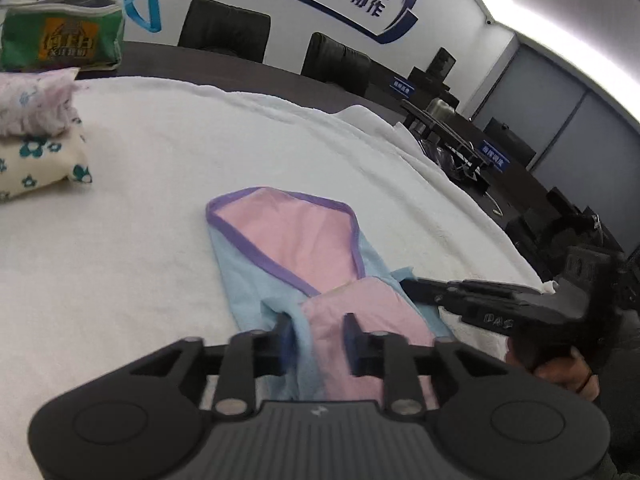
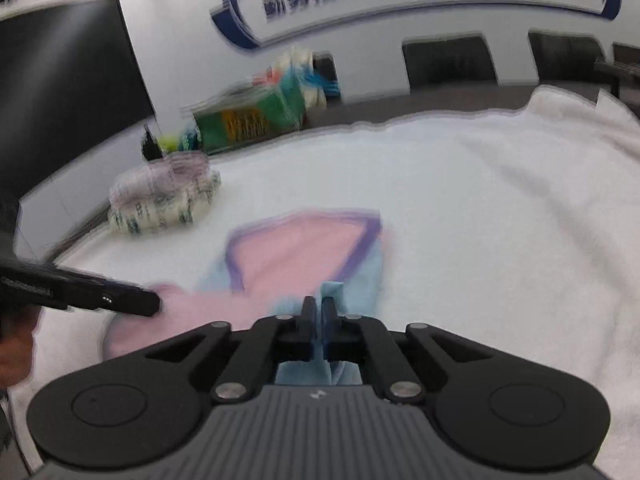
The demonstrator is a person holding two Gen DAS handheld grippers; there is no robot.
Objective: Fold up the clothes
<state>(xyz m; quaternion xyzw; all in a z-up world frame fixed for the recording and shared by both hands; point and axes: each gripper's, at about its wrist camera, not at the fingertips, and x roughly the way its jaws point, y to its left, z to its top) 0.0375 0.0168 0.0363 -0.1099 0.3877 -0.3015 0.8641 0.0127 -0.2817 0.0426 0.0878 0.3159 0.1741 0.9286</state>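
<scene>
The pink and blue garment (image 1: 304, 264) lies on the white-covered surface (image 1: 140, 240). The left tool (image 1: 318, 334) is spread around its near edge; the right tool (image 2: 319, 312) pinches a blue fold.

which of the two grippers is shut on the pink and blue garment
The right gripper, pinching the pink and light-blue garment; the left gripper is open around it.

Each tool is black, with two round bumps, silver screws and a grey ridged part in the middle: the left tool (image 1: 318, 334) and the right tool (image 2: 319, 322). White letters mark the right tool's side.
</scene>
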